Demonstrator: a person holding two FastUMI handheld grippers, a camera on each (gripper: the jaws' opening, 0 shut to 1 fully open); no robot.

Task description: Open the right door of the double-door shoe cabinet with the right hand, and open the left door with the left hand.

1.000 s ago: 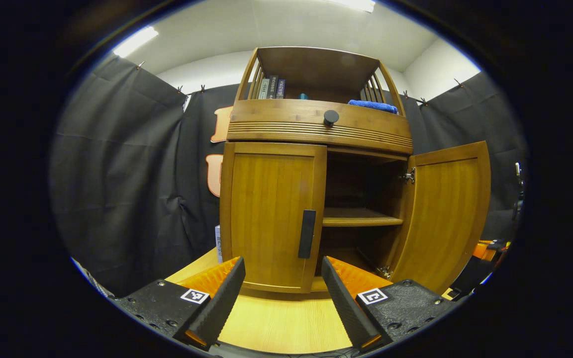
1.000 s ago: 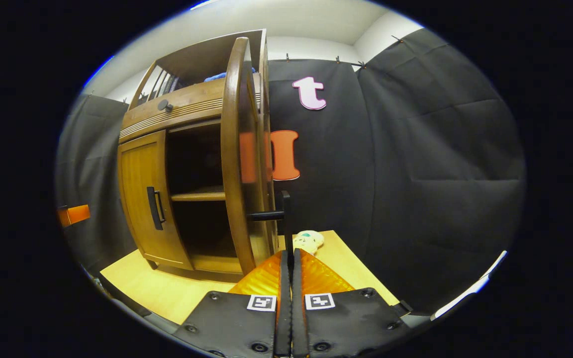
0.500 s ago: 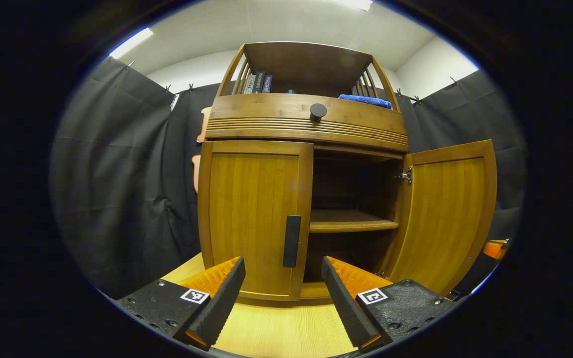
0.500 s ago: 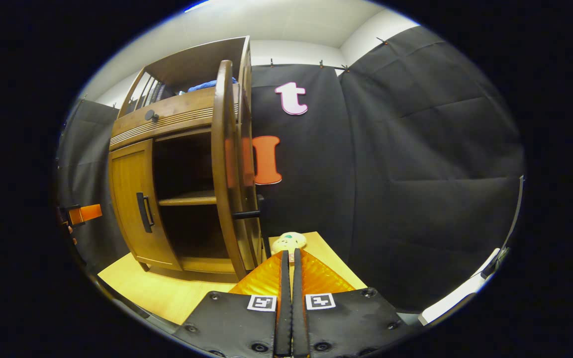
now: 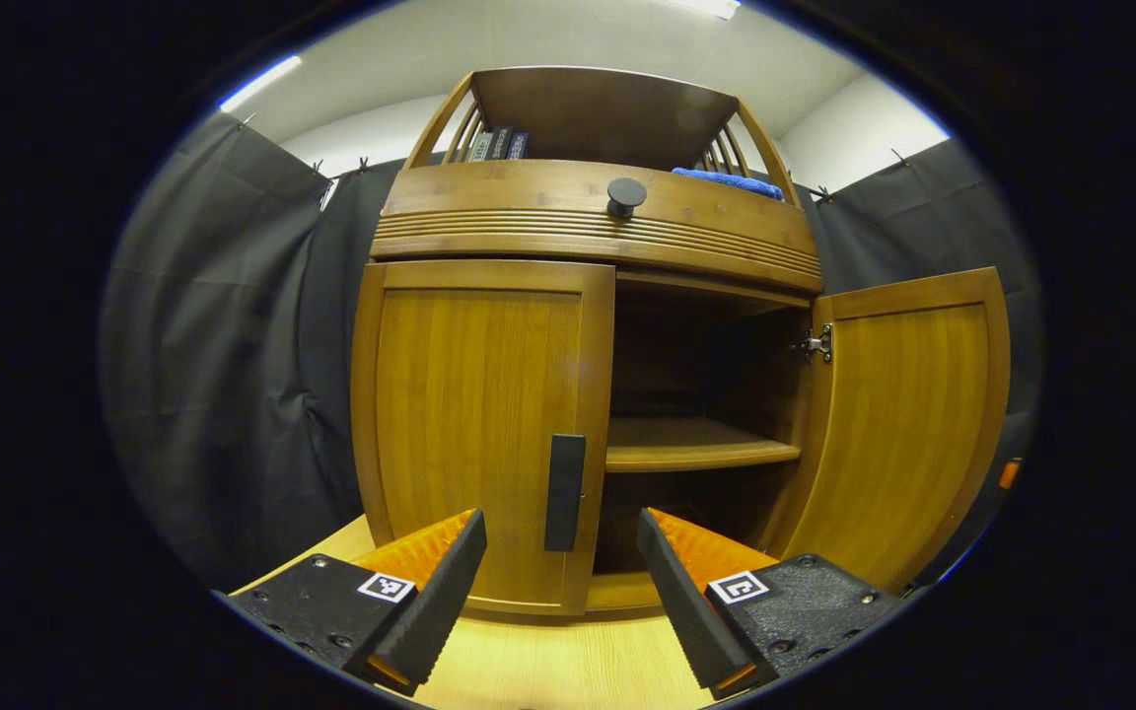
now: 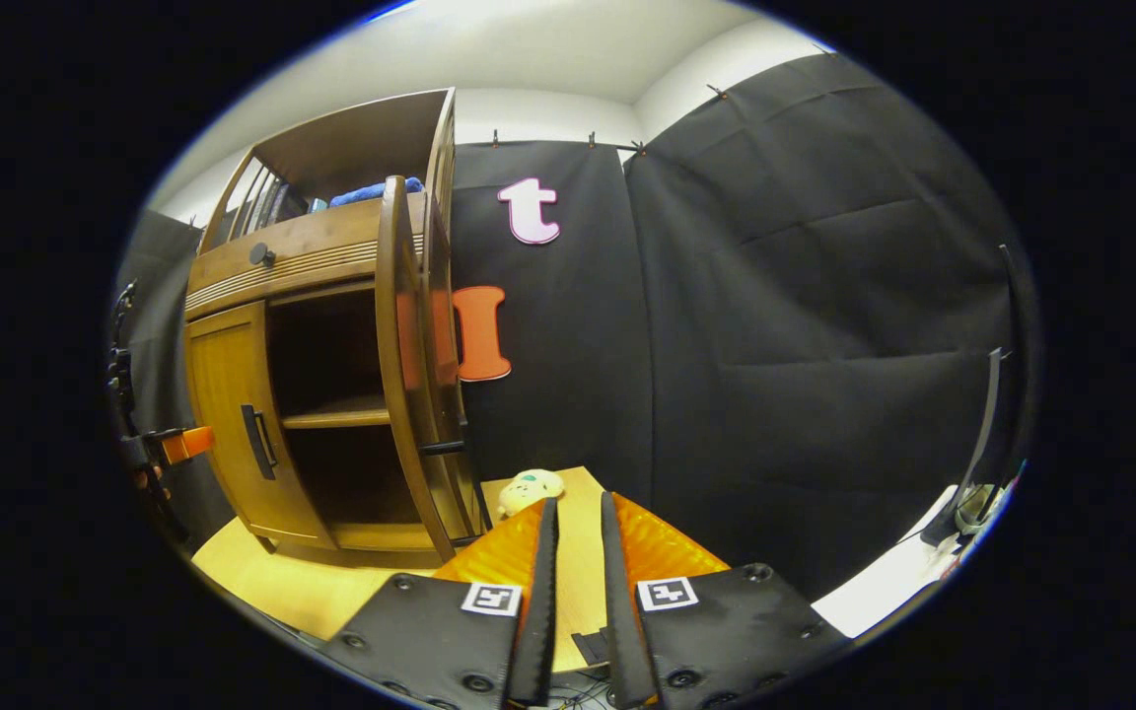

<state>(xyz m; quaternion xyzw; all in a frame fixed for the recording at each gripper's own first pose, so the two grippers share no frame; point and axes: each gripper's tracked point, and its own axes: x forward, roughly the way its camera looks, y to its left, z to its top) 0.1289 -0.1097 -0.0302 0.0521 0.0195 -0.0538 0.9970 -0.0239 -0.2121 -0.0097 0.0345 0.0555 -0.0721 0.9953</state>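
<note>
Before the shut left door point(image 5: 484, 434), left gripper point(image 5: 558, 582) apart; right gripper point(image 6: 576, 582) slightly apart, empty.

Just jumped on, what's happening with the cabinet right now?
A person is working the shoe cabinet with two hand-held grippers. The right door stands swung open, and the right gripper, slightly open, is clear of it. The left door is shut; the left gripper is open, lined up on its dark handle, not touching.
</note>
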